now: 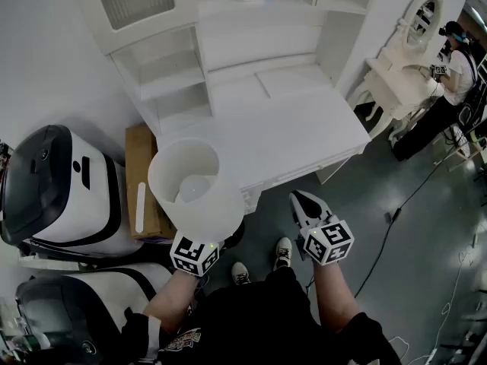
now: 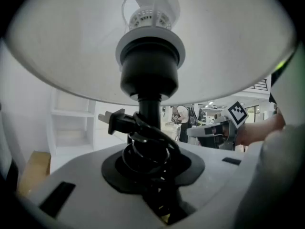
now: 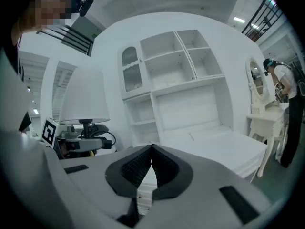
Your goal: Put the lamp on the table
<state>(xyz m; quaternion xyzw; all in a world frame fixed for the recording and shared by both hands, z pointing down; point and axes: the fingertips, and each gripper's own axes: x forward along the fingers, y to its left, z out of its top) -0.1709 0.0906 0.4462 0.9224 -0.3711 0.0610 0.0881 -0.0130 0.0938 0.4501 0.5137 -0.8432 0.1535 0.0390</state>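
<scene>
L gripper (image 2: 151, 168): jaws clamped on lamp (image 2: 150, 75) at its black stem (image 2: 149, 106), where the cord (image 2: 147, 149) is coiled round. Plug (image 2: 112, 120) sticks out to one side. Lamp upright, white shade (image 1: 194, 185) on top, held in the air.

Posn re table (image 1: 304, 139): lamp not on it. It hangs just before the near-left corner, and in head view the shade overlaps that corner's edge. No part of lamp seen resting on the tabletop.

R gripper (image 3: 151, 162): jaw tips together, nothing between. It is held before the table's front edge, to the right of the lamp and apart from it.

Table: white, w/ shelf unit (image 1: 163, 71) at its back. Cardboard box (image 1: 141, 177) sits against its left side. Person (image 1: 456, 67) stands well to the table's right, at a white dresser (image 1: 403, 74).
</scene>
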